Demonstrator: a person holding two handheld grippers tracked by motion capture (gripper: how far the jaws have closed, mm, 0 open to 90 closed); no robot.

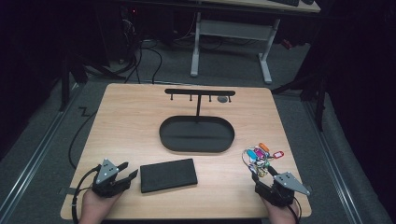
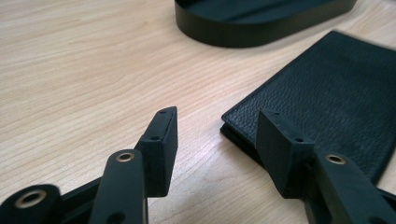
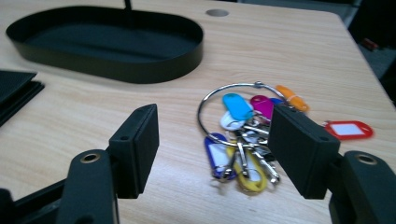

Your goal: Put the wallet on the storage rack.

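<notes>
My right gripper (image 1: pixel 263 179) sits at the near right of the pale wood-grain table (image 1: pixel 140 121), jaws spread wide and holding nothing, with the bunch of keys on a thin steel ring with bright plastic tags (image 3: pixel 247 135) lying just beyond its tips. My left gripper (image 1: pixel 128 173) rests at the near left, jaws also apart and empty, just beside the flat black grained-leather wallet (image 2: pixel 327 102). The worry on the right, as I judge it, is the keys: loose, slick metal and hard plastic tags fanned out unevenly, so a pinch could catch one tag and leave the rest dangling, or skid the ring across the smooth tabletop. The wallet is thin and lies flush, so a jaw may slide over its soft edge instead of getting under it. Farther off stands the matte black oval metal tray (image 1: pixel 196 135) with its hook rail (image 1: pixel 200 92).
</notes>
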